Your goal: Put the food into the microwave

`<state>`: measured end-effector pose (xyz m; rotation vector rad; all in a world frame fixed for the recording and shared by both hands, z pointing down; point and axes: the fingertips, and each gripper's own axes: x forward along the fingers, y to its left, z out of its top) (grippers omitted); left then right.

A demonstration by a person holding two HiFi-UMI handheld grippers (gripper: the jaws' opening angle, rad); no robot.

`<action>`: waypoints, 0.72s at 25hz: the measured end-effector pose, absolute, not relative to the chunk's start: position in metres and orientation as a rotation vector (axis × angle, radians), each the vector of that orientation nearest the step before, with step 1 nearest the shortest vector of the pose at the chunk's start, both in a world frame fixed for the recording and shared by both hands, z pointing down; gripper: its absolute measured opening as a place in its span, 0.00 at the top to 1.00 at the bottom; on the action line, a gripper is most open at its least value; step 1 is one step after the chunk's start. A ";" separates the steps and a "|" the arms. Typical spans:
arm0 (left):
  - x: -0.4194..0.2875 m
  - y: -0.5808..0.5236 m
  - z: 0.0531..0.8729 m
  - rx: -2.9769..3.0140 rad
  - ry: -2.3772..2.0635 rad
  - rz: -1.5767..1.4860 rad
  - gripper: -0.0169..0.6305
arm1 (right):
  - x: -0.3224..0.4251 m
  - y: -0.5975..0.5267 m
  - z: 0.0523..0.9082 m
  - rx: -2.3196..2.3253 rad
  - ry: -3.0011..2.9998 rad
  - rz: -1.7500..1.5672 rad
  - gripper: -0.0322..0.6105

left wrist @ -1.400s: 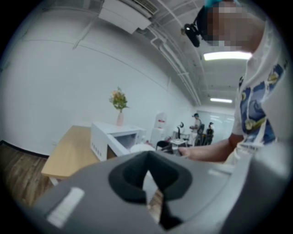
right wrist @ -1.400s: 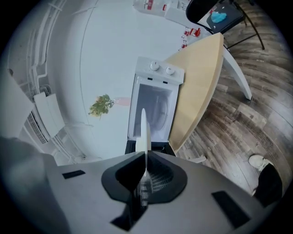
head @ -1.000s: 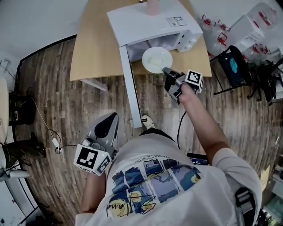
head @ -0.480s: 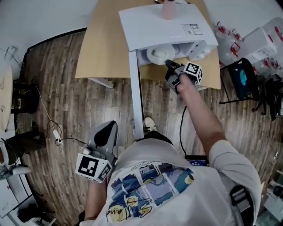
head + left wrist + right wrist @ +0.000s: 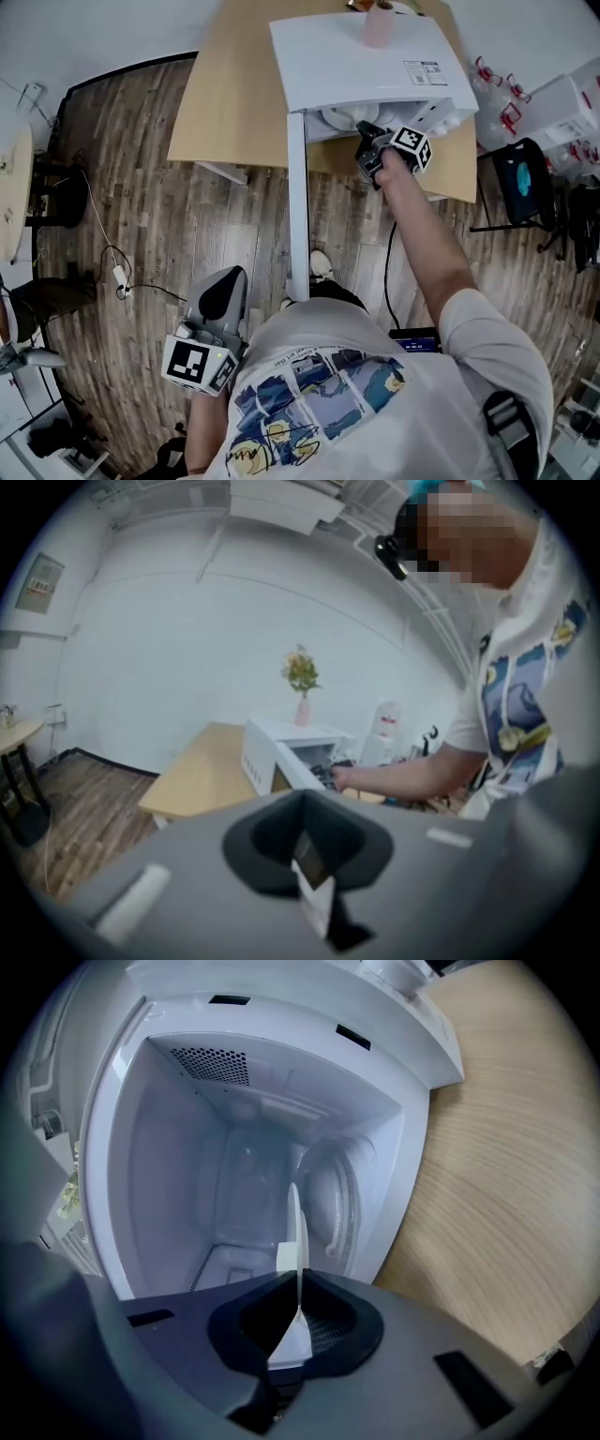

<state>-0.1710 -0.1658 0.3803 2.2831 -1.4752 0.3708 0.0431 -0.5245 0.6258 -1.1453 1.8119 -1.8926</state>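
The right tool clamps the plate's rim, the plate reaching into the open microwave.

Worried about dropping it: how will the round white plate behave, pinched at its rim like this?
The round white plate looks stiff: it juts from the right gripper without sagging. Pinched at one thin edge, it may lever and tilt. Its smooth surface probably slips easily.

One microwave, one plate, one table and one vase are counted. Two grippers are counted: left gripper, right gripper.
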 end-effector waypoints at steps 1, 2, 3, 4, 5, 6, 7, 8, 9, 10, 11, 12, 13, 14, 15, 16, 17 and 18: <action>-0.172 -0.166 0.381 2.279 -1.479 0.372 0.96 | 0.044 -0.528 0.626 -1.158 1.816 -1.883 0.93; -0.173 -0.166 0.381 2.275 -1.483 0.373 0.96 | 0.044 -0.531 0.626 -1.172 1.821 -1.872 0.93; -0.174 -0.166 0.381 2.272 -1.486 0.373 0.96 | 0.045 -0.533 0.626 -1.189 1.828 -1.861 0.93; -0.174 -0.166 0.381 2.271 -1.487 0.373 0.96 | 0.045 -0.536 0.626 -1.206 1.839 -1.849 0.93; -0.175 -0.166 0.381 2.271 -1.486 0.374 0.96 | 0.045 -0.538 0.626 -1.223 1.853 -1.838 0.93; -0.174 -0.167 0.382 2.273 -1.483 0.376 0.96 | 0.045 -0.539 0.627 -1.241 1.869 -1.829 0.93; -0.174 -0.167 0.382 2.275 -1.479 0.378 0.96 | 0.045 -0.541 0.628 -1.262 1.888 -1.822 0.93; -0.174 -0.168 0.382 2.278 -1.475 0.381 0.96 | 0.045 -0.542 0.629 -1.288 1.914 -1.811 0.92; -0.173 -0.169 0.382 2.281 -1.472 0.384 0.96 | 0.046 -0.543 0.630 -1.316 1.946 -1.797 0.90; -0.172 -0.169 0.381 2.282 -1.471 0.387 0.96 | 0.047 -0.543 0.631 -1.345 1.981 -1.779 0.88; -0.172 -0.170 0.381 2.284 -1.470 0.388 0.96 | 0.047 -0.544 0.631 -1.370 2.014 -1.759 0.87; -0.173 -0.171 0.381 2.284 -1.470 0.389 0.96 | 0.048 -0.545 0.631 -1.393 2.047 -1.739 0.87; -0.173 -0.172 0.382 2.284 -1.469 0.389 0.96 | 0.048 -0.546 0.631 -1.414 2.083 -1.717 0.86; -0.173 -0.172 0.382 2.283 -1.467 0.390 0.96 | 0.048 -0.546 0.630 -1.436 2.122 -1.695 0.85; -0.174 -0.172 0.383 2.282 -1.465 0.390 0.96 | 0.048 -0.547 0.629 -1.459 2.167 -1.671 0.84; -0.174 -0.172 0.383 2.282 -1.464 0.391 0.96 | 0.047 -0.547 0.629 -1.482 2.216 -1.647 0.83; -0.174 -0.172 0.384 2.282 -1.462 0.392 0.96 | 0.046 -0.548 0.628 -1.503 2.266 -1.623 0.82; -0.174 -0.172 0.384 2.282 -1.460 0.392 0.96 | 0.046 -0.548 0.627 -1.522 2.315 -1.599 0.80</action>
